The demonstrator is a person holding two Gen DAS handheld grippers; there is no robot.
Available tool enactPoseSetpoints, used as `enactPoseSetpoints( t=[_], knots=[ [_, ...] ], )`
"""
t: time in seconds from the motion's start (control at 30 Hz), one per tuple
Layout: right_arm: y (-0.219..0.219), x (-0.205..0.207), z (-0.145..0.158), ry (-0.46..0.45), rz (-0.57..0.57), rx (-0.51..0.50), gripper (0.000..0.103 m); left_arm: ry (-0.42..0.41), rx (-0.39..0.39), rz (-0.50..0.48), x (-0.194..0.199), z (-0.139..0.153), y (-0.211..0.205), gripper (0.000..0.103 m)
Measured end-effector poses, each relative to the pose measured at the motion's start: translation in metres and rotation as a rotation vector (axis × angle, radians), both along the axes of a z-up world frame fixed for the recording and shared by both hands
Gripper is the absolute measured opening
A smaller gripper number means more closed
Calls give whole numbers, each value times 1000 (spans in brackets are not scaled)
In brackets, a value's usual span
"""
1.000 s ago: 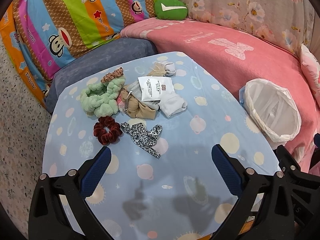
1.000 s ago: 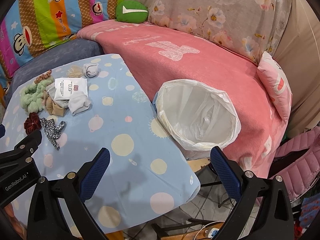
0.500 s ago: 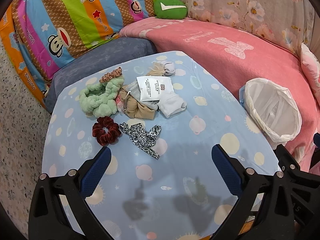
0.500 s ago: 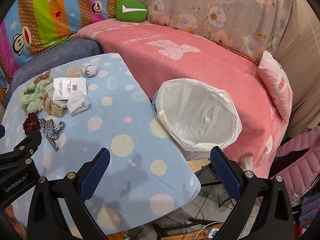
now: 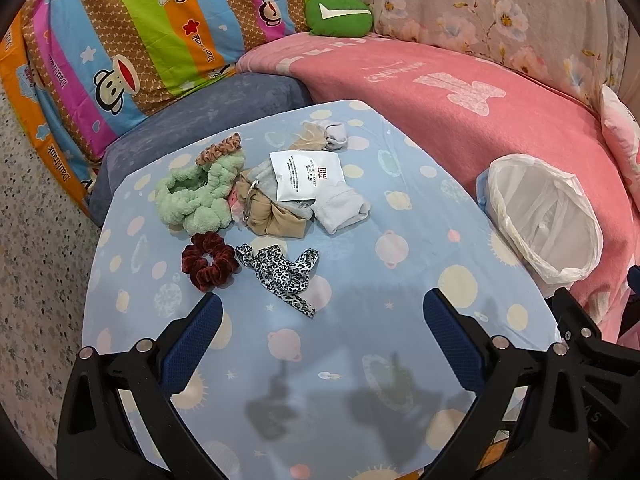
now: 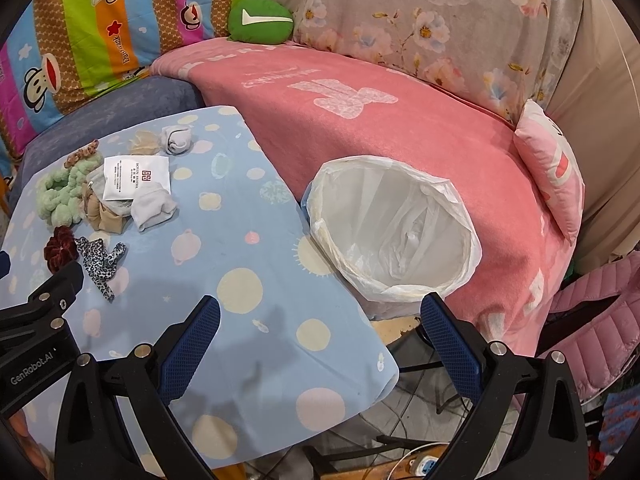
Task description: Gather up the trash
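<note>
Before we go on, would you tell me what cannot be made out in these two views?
- White sachet: small print illegible in both views.
- Beige cloth: partly covered by the sachet and grey sock.
- Bin liner: its bottom is lost in crumpled plastic, so any contents are unclear.
- Red scrunchie: partly behind the left gripper in the right wrist view.
- Pink pillow: cut off by the left wrist view's edge.

Your table wears a pale blue cloth dotted with planets and suns. On its far left part you have a heap: a green fluffy scrunchie, a dark red scrunchie, a leopard-print band, beige and grey socks, and a white packet lying on top of them.
</note>
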State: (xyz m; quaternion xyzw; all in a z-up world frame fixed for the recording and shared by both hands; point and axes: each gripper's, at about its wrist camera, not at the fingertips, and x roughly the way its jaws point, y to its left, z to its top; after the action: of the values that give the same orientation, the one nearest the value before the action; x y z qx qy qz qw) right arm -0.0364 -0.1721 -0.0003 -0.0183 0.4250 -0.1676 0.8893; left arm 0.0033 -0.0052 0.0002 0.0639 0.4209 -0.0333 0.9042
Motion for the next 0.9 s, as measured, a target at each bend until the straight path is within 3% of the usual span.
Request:
enactPoseSetpoints(
  t=[0.9],
  knots=[
    [-2,0,5,-6,1,4,96,1,-2,2,2,-2,-3,96]
  ],
)
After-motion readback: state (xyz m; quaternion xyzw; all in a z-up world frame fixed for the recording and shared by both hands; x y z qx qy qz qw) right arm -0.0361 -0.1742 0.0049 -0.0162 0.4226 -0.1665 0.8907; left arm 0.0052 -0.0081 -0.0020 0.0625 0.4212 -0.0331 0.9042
